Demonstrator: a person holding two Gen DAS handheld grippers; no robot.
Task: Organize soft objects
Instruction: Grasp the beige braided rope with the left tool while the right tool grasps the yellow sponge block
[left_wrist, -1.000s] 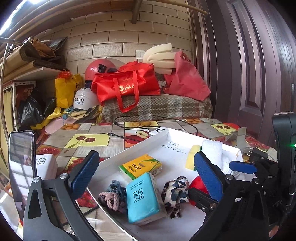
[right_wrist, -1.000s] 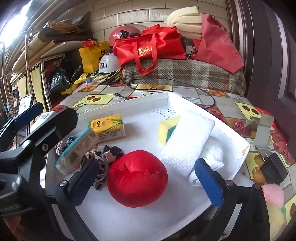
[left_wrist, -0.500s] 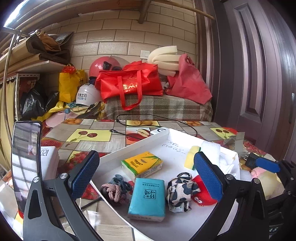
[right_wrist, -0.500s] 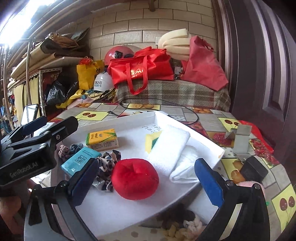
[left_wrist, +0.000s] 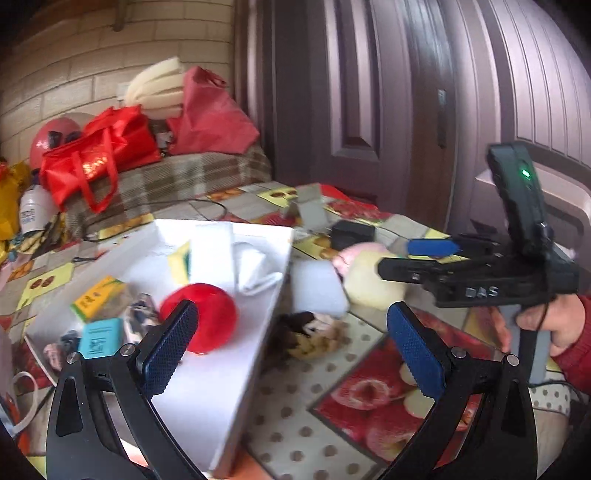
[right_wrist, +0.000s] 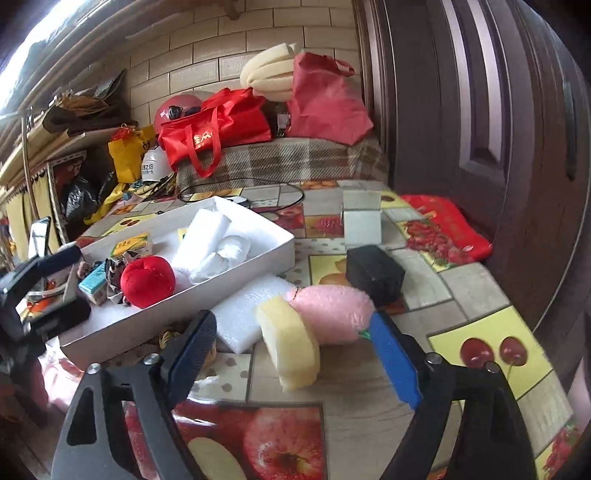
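Observation:
A white tray (right_wrist: 236, 273) holds a red plush apple (right_wrist: 147, 281), white foam pads (right_wrist: 202, 240), a yellow tissue pack (right_wrist: 132, 244), a teal tissue pack (right_wrist: 93, 282) and a patterned scrunchie (right_wrist: 112, 273). On the tablecloth beside it lie a yellow sponge (right_wrist: 291, 345), a pink plush (right_wrist: 332, 312), a white foam sheet (right_wrist: 247, 310) and a brown fuzzy item (left_wrist: 310, 334). My right gripper (right_wrist: 295, 356) is open and empty, just before the sponge. My left gripper (left_wrist: 295, 349) is open and empty above the tray's near corner (left_wrist: 258, 369). The right gripper shows in the left wrist view (left_wrist: 417, 258).
A black box (right_wrist: 373, 273) and a pale grey box (right_wrist: 362, 221) stand behind the pink plush. A red cloth (right_wrist: 447, 232) lies by the dark door (right_wrist: 480, 110) at right. Red bags (right_wrist: 218, 129) sit on a plaid-covered bench at the back. A black cable (right_wrist: 240, 195) runs behind the tray.
Both grippers have swung right, away from the tray's middle. The right gripper now faces the sponge and pink plush on the tablecloth. The left view now takes in the tray's right edge.

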